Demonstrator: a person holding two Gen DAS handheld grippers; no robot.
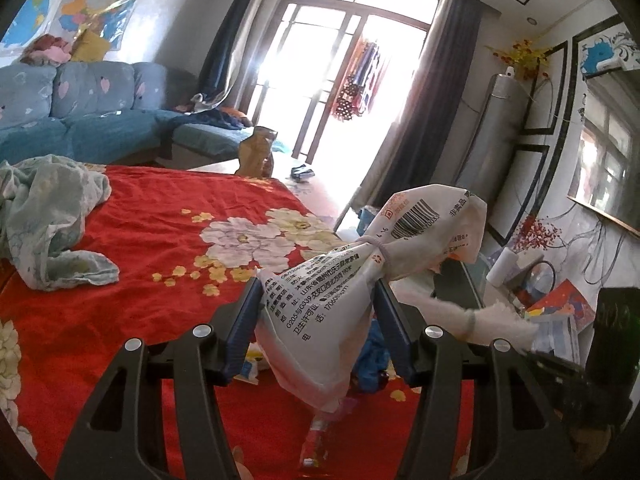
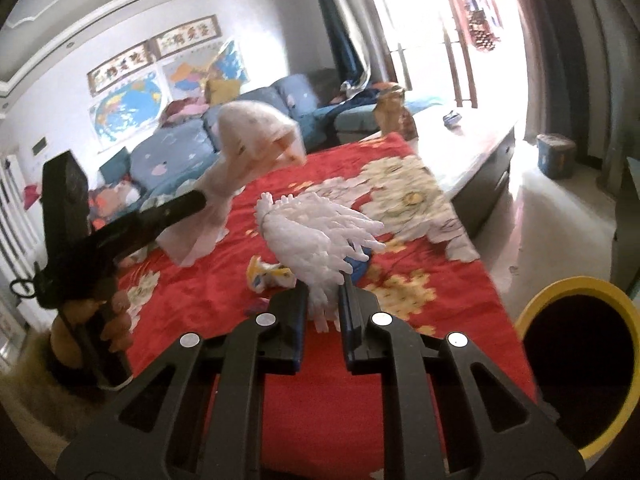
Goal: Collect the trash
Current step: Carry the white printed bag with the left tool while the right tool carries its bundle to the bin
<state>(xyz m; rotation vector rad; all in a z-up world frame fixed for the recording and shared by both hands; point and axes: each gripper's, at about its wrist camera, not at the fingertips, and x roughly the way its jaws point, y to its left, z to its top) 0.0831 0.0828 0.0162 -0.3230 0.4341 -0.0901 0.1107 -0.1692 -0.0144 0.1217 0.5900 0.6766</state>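
My left gripper [image 1: 316, 292] is shut on a white plastic bag [image 1: 344, 280] with black print and a barcode, tied at its neck, held above the red flowered cloth [image 1: 160, 240]. The same bag [image 2: 248, 140] and the left gripper [image 2: 188, 204] show at the left of the right wrist view. My right gripper [image 2: 322, 300] is shut on a white frilly piece of trash [image 2: 316, 236]; it also shows in the left wrist view [image 1: 472, 316]. A yellow and white wrapper [image 2: 264, 274] and a blue item [image 2: 360, 266] lie on the cloth beneath.
A yellow-rimmed bin [image 2: 580, 364] stands at the lower right. A crumpled pale cloth [image 1: 44, 216] lies on the table's left. A brown paper bag [image 1: 256, 152] stands at the far end. A blue sofa [image 1: 80, 112] is behind. A small bottle [image 1: 316, 440] lies below the bag.
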